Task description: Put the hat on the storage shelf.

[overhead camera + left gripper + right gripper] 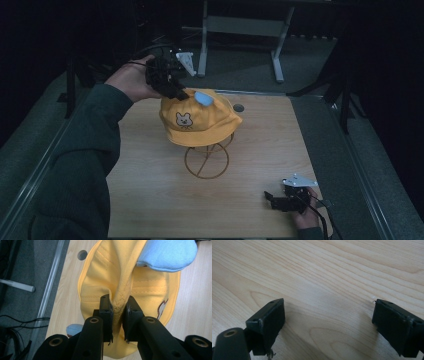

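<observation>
Right tool (270, 196): spread wide, idle on the near counter (150, 200).
Hat (200, 120): sits on the wire stand (206, 160) (mid-counter).
Left tool (117, 307): pinching the hat's crown fold.
Progress: grasp made; lifting off likely remains.

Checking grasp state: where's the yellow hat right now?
High view, table centre: the yellow hat sits atop the wire stand, its crown pinched by the left gripper.

Pale wooden table (150, 200); on it, a wire stand (206, 160); a round hole (238, 107) near its far edge
</observation>
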